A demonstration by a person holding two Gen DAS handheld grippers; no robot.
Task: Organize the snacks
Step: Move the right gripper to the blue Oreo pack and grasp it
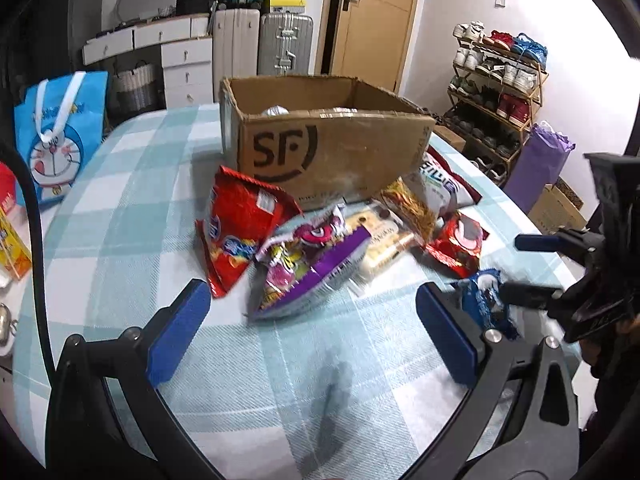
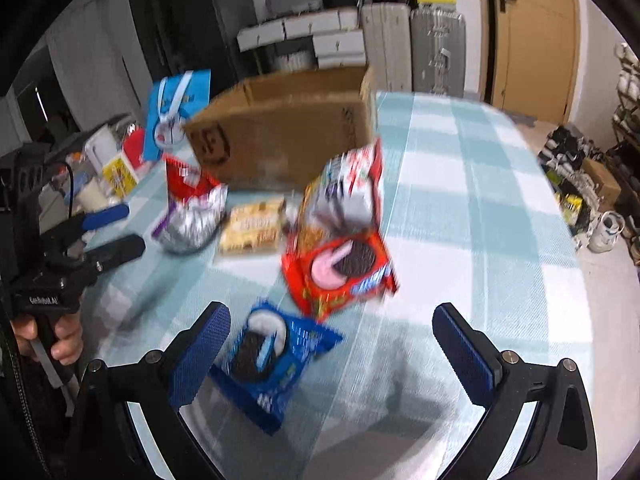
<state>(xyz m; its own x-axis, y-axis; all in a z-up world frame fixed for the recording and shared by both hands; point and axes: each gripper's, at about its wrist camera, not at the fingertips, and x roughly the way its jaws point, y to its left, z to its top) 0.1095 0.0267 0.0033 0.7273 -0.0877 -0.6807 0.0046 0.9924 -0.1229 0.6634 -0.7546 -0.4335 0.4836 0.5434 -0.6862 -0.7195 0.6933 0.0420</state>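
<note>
An open cardboard box (image 1: 336, 148) marked SF stands on the checked tablecloth (image 1: 132, 216); it also shows in the right wrist view (image 2: 288, 132). Several snack packs lie in front of it: a red chip bag (image 1: 240, 232), a purple bag (image 1: 308, 272), a beige biscuit pack (image 1: 380, 240), a red cookie pack (image 2: 340, 272) and a blue cookie pack (image 2: 268, 364). My left gripper (image 1: 316, 332) is open, just short of the purple bag. My right gripper (image 2: 332, 352) is open, with the blue cookie pack by its left finger (image 2: 200, 360).
A blue cartoon bag (image 1: 60, 136) stands at the table's left edge, with small boxes (image 1: 12, 240) near it. Suitcases (image 1: 264, 40), drawers and a door are behind the table. A shoe rack (image 1: 496, 92) stands to the right.
</note>
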